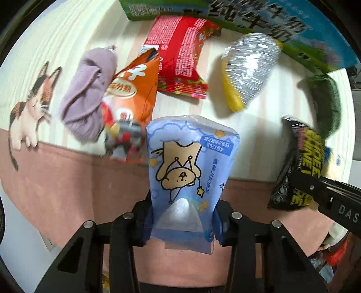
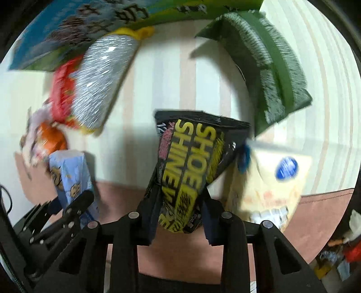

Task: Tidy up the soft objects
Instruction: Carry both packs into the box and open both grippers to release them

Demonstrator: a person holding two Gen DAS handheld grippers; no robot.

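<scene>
My left gripper point(image 1: 181, 219) is shut on a blue tissue pack point(image 1: 189, 171) with a cartoon bear, held above the table's front edge; it also shows in the right wrist view point(image 2: 72, 178). My right gripper point(image 2: 178, 216) is shut on a black and yellow "Shoe Shine" pouch point(image 2: 194, 166), seen in the left wrist view point(image 1: 300, 166) at the right. On the table lie a purple cloth point(image 1: 88, 90), an orange snack bag point(image 1: 133, 90), a red packet point(image 1: 180, 56), a silver and yellow bundle point(image 1: 248, 69) and a green cloth point(image 2: 264, 74).
A green and blue carton point(image 1: 270, 20) stands along the back. A cream packet point(image 2: 270, 184) lies right of the pouch. The striped table mat point(image 2: 158, 78) has a pink front border point(image 1: 56, 180) and a cat print point(image 1: 31, 106). Clutter sits at the far right point(image 2: 338, 252).
</scene>
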